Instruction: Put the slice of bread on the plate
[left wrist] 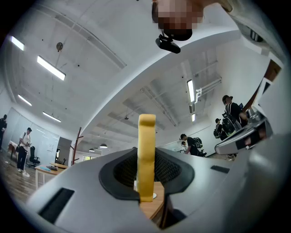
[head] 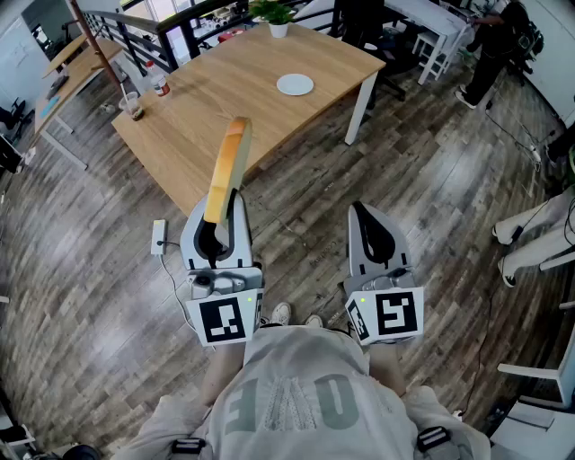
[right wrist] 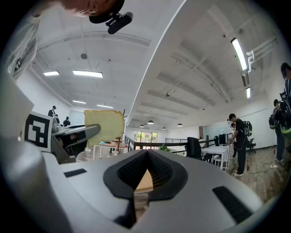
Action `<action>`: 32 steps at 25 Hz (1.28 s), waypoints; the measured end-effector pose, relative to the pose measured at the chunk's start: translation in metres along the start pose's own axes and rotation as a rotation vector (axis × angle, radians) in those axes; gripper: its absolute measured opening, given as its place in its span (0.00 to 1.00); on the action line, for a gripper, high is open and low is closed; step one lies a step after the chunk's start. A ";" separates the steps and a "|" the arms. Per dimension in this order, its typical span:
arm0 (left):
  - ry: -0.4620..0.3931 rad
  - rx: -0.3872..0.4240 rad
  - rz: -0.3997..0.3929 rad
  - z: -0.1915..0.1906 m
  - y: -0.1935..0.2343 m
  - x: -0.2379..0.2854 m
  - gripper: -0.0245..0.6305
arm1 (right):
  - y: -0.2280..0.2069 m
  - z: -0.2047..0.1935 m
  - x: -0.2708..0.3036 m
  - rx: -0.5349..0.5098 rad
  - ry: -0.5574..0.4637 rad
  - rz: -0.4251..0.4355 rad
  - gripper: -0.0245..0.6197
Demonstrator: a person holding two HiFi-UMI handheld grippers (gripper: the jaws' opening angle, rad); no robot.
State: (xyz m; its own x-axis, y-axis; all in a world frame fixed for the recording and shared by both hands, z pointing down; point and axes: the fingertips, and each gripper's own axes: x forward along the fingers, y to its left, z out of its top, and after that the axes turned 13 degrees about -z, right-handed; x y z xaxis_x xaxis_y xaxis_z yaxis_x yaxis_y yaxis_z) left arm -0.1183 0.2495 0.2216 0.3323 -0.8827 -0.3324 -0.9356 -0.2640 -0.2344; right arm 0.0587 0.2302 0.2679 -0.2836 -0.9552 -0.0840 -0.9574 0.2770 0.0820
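Observation:
The slice of bread (head: pixel 228 169) stands on edge, pale with a tan crust, and rises out of my left gripper (head: pixel 218 225), which is shut on its lower end. In the left gripper view the bread (left wrist: pixel 146 152) shows edge-on between the dark pads. The white plate (head: pixel 295 84) lies on the far part of the wooden table (head: pixel 225 108), well ahead of both grippers. My right gripper (head: pixel 362 214) is held beside the left over the floor, shut with nothing in it. The right gripper view shows the bread (right wrist: pixel 103 127) off to the left, side-on.
A potted plant (head: pixel 277 16) stands at the table's far edge, and a cup (head: pixel 135 106) and a bottle (head: pixel 160 85) at its left end. A power strip (head: pixel 158 236) lies on the floor by the left gripper. People (head: pixel 492 45) stand at the right.

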 end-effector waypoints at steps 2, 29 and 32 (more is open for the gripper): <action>0.001 0.005 0.003 0.000 0.002 0.000 0.18 | -0.001 0.000 0.001 -0.003 0.000 -0.002 0.06; 0.020 -0.008 0.037 -0.035 0.062 -0.002 0.18 | 0.030 -0.020 0.033 -0.057 0.045 -0.014 0.06; 0.009 -0.006 0.016 -0.043 0.071 0.000 0.18 | 0.033 -0.029 0.034 -0.100 0.070 -0.047 0.06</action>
State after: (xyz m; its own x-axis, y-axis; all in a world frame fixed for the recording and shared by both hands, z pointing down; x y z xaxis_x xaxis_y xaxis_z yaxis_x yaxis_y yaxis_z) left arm -0.1895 0.2146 0.2443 0.3164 -0.8903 -0.3274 -0.9415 -0.2524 -0.2236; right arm 0.0186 0.2039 0.2965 -0.2311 -0.9727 -0.0207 -0.9581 0.2239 0.1786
